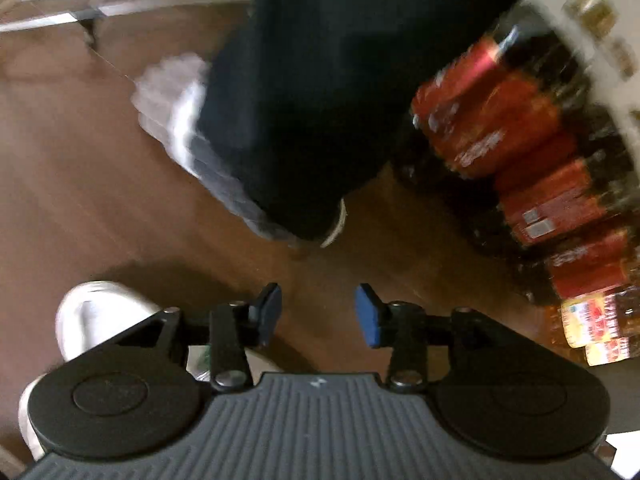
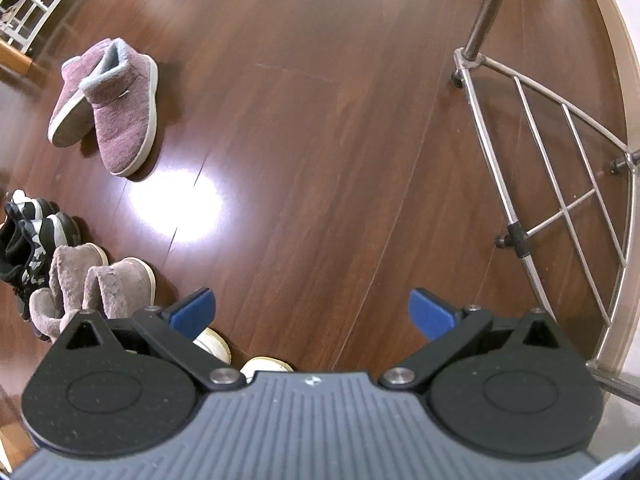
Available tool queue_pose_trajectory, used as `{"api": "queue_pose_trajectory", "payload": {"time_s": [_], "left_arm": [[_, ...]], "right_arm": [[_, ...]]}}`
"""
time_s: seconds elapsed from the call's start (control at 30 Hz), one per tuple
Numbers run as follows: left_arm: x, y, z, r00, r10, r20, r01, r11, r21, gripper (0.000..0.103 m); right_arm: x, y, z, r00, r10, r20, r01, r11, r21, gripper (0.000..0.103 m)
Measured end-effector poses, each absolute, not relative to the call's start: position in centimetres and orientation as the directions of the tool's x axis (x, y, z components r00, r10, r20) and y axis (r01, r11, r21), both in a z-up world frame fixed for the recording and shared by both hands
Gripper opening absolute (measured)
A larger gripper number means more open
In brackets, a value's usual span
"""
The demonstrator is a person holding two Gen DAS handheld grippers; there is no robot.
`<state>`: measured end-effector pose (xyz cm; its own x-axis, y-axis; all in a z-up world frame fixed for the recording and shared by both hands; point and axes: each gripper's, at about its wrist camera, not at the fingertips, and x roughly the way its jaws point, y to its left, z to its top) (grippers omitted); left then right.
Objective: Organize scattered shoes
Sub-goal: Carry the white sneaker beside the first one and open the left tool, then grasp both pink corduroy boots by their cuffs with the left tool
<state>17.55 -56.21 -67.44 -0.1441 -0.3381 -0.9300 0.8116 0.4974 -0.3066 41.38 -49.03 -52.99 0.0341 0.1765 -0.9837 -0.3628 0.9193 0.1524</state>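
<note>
In the right wrist view a pair of purple corduroy slipper boots [image 2: 116, 112] lies on the wood floor at upper left, one tipped on its side. A black and white sneaker pair [image 2: 28, 236] and a grey-pink fluffy slipper pair [image 2: 92, 284] stand in a row at the left edge. Cream shoe toes [image 2: 240, 356] show just under my right gripper [image 2: 312, 312], which is open and empty above bare floor. My left gripper [image 1: 318, 314] is open and empty; a white shoe [image 1: 96, 316] lies under its left side. The left wrist view is blurred.
A metal rack [image 2: 560, 184] stands on the floor at the right, by a pale wall. In the left wrist view a person's dark trouser leg [image 1: 320, 100] and white-grey shoe [image 1: 180, 120] fill the middle. Packs of red-labelled bottles [image 1: 540, 184] line the right side.
</note>
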Motion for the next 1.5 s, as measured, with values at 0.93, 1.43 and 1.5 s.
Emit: {"api": "queue_pose_trajectory", "payload": {"time_s": [0.93,1.43,1.5], "left_arm": [[27.0,-33.6,-48.4,0.196,-0.006,-0.981,0.095,0.995,0.013,0.084],[21.0,-16.0,-33.1,0.288,0.02,-0.957,-0.23,0.972,-0.049,0.097],[22.7,-13.1,-33.1,0.304,0.023,-0.953,-0.243,0.969,-0.054,0.097]], "right_arm": [[37.7,-44.0,-48.3,0.103,0.269,-0.958,-0.362,0.907,0.216,0.102],[38.4,-27.8,-27.7,0.117,0.232,-0.966,-0.444,0.882,0.158,0.102],[40.0,-25.8,-26.0,0.154,0.263,-0.952,-0.434,0.884,0.174,0.102]]}}
